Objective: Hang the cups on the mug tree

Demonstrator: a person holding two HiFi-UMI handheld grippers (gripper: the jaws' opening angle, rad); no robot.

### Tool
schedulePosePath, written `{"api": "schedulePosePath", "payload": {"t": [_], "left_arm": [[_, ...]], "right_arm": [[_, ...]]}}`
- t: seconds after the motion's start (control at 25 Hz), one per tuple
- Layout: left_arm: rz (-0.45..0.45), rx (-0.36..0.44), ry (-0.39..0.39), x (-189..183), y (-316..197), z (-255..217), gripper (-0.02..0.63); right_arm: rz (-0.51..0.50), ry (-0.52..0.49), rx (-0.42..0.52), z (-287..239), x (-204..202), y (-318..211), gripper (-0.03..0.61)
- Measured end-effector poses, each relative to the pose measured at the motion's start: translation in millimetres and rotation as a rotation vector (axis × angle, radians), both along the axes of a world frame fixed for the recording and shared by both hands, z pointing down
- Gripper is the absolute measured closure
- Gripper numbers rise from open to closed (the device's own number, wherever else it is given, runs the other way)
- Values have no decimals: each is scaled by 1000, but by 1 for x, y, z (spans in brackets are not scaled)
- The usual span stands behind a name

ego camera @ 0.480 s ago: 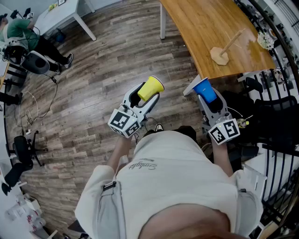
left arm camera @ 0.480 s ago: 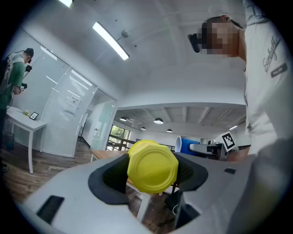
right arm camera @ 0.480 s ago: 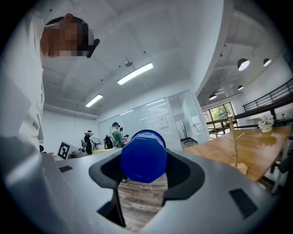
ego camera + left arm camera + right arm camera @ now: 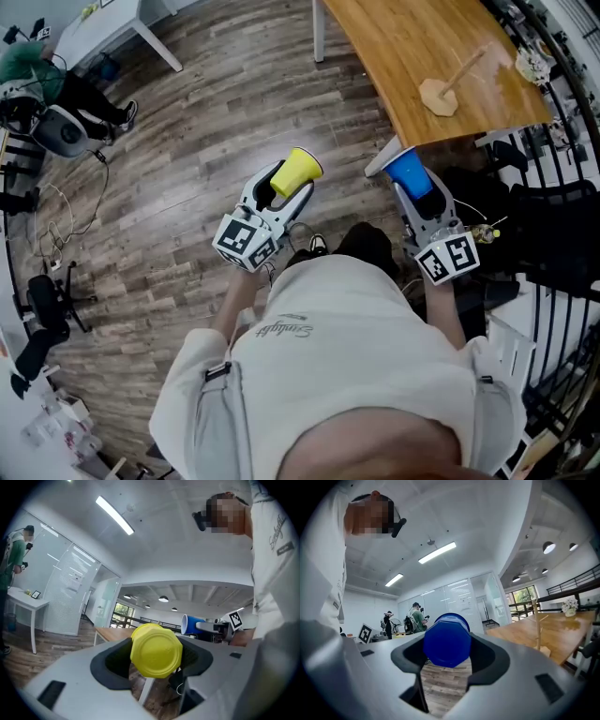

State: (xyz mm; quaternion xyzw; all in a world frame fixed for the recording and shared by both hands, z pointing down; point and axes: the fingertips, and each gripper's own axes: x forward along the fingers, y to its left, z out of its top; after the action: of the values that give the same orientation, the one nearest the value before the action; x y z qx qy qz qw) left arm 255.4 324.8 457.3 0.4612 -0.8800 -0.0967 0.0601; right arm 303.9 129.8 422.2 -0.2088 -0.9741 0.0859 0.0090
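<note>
My left gripper (image 4: 286, 183) is shut on a yellow cup (image 4: 297, 172), which lies level with its mouth pointing away from me; in the left gripper view the yellow cup (image 4: 156, 650) shows its base between the jaws. My right gripper (image 4: 412, 187) is shut on a blue cup (image 4: 410, 174), whose base faces the camera in the right gripper view, blue cup (image 4: 446, 641). The wooden mug tree (image 4: 445, 89) stands on the wooden table (image 4: 403, 47) ahead and to the right, apart from both cups; the mug tree (image 4: 537, 623) also shows at the right.
The table's white leg (image 4: 319, 33) stands ahead on the wood floor (image 4: 206, 122). Dark railings (image 4: 553, 234) run along my right. A seated person (image 4: 37, 80) and a white table (image 4: 103, 28) are at the far left. Flowers (image 4: 534, 66) sit on the table's far end.
Both grippers, still holding their cups, have shifted slightly up and to the left in the head view; the table and mug tree have moved a little up too.
</note>
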Motion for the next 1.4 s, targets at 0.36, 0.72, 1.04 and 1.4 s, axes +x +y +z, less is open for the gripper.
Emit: {"api": "schedulePosePath", "payload": {"t": [0.36, 0.72, 1.04, 1.4], "left_arm": [[22, -40, 26, -58, -47, -5, 338], [89, -131, -25, -124, -121, -23, 337], [28, -160, -16, -156, -141, -36, 337], [-34, -117, 67, -181, -132, -23, 337]], "right_arm": [[14, 36, -13, 15, -50, -44, 341], [6, 2, -55, 31, -136, -95, 341], [-28, 50, -108, 44, -173, -126, 341], [-104, 76, -78, 55, -209, -114, 341]]}}
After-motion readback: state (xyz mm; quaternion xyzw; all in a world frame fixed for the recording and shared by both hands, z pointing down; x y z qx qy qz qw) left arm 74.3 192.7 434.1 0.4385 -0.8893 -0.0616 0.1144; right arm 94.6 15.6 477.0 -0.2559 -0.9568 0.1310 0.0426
